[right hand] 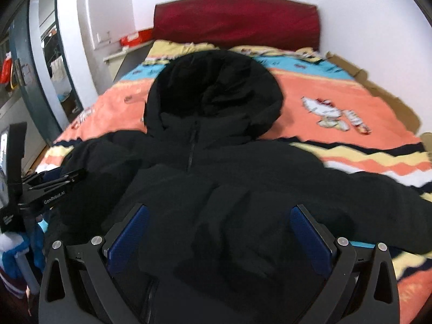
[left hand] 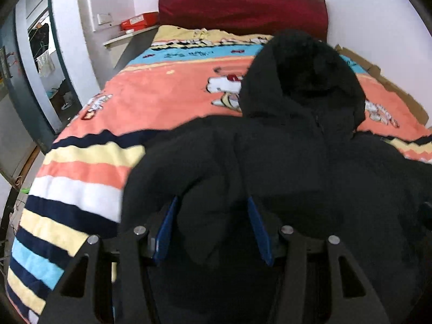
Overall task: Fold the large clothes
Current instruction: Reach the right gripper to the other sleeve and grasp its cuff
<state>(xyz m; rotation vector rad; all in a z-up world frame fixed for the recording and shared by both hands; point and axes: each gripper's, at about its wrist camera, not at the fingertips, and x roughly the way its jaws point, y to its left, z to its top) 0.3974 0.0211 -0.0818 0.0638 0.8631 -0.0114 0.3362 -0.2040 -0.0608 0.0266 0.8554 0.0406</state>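
A black hooded puffer jacket lies front up on the bed, hood toward the headboard. In the right wrist view, one sleeve stretches out to the right. My left gripper hovers low over the jacket's other sleeve, its blue pads partly apart. Black fabric bulges between them, and I cannot make out whether they press on it. My right gripper stands wide open just above the jacket's lower body, nothing pinched. The left gripper also shows at the left edge of the right wrist view.
A striped orange, blue and yellow cartoon blanket covers the bed, below a dark red headboard. A ledge with a red box is at the back left, and a doorway at the far left. Cardboard lines the bed's right edge.
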